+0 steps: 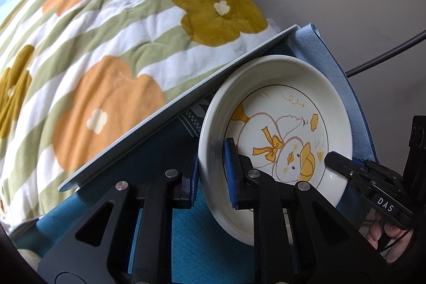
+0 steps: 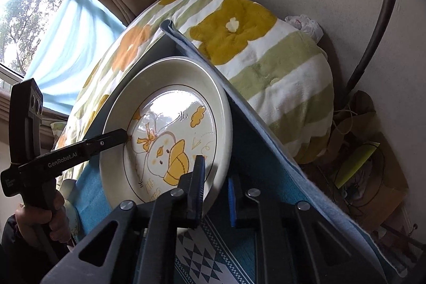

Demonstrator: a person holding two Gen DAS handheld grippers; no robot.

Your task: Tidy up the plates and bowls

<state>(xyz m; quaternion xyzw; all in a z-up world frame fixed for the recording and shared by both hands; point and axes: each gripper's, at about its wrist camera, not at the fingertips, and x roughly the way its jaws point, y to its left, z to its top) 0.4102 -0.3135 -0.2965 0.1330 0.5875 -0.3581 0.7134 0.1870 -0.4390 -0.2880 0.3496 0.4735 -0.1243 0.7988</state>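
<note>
Duck plate (image 1: 277,140) held over blue-cloth surface (image 1: 170,172), near wall. Left gripper (image 1: 211,173) clamped on left rim; right gripper (image 2: 215,194) clamped on opposite rim. Plate best kept level, both grips matched, lowered slowly.

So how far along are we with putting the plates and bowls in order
Nothing looks finished: no stack or sorted pile shows in either view. In hand is one duck plate, with the left tongs astride its rim on one side and the right tongs astride the opposite rim, above the blue cloth. Setting it down is left. No bowls or other plates are visible, so the rest can't be judged.
</note>
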